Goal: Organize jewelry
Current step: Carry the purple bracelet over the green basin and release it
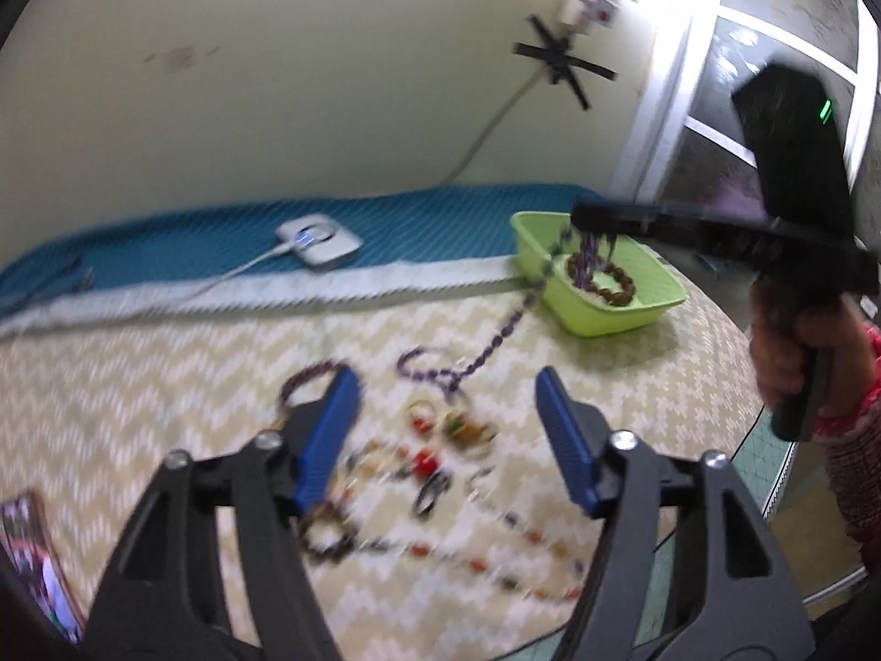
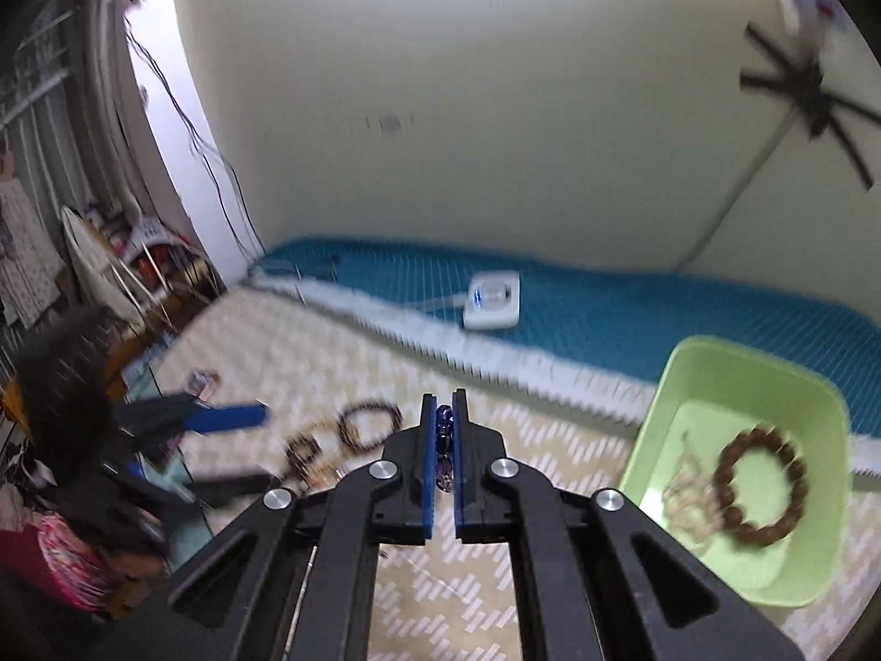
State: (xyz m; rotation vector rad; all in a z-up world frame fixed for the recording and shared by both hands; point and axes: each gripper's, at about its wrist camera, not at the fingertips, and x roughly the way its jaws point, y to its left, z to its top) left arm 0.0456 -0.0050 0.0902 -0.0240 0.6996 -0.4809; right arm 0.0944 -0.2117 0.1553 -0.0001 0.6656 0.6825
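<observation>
Right wrist view: right tongs pinch a purple beaded necklace.

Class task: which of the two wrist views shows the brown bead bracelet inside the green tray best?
The right wrist view: the brown bead bracelet lies whole and unobstructed on the floor of the green tray. The left wrist view shows it smaller, farther off, partly behind hanging purple beads.
</observation>
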